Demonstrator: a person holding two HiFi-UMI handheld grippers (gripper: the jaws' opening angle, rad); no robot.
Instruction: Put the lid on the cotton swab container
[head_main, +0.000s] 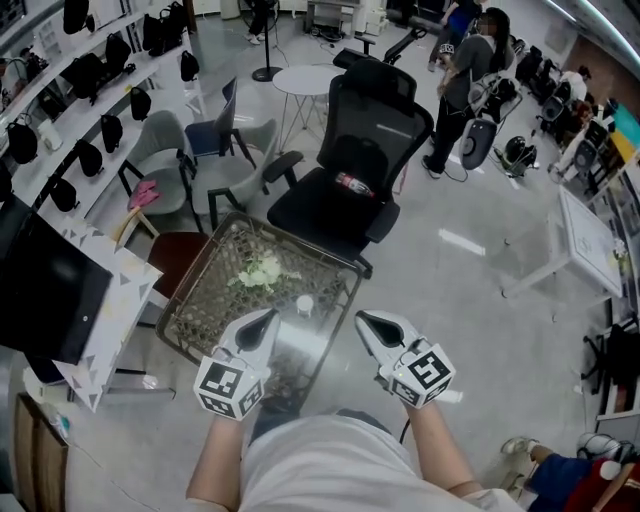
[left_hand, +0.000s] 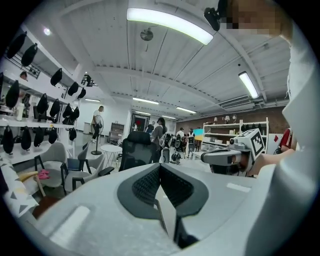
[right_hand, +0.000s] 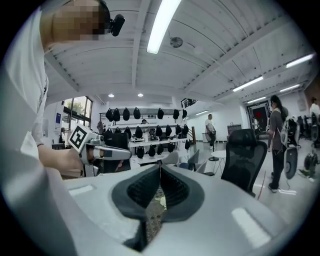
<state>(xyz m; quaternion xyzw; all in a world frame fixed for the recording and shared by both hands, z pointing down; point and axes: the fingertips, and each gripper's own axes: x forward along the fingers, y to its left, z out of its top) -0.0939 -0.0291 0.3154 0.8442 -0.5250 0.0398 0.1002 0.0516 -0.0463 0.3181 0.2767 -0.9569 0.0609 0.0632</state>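
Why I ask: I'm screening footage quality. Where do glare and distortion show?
Head view: fisheye bends the room; pale glare lies on the glass table. Left gripper view: ceiling light blown out, corners black. Right gripper view: light strip overexposed too.

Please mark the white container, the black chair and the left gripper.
white container (head_main: 304, 304), head view, its top
black chair (head_main: 376, 118), head view, backrest
left gripper (head_main: 269, 316), head view, between its fingertips
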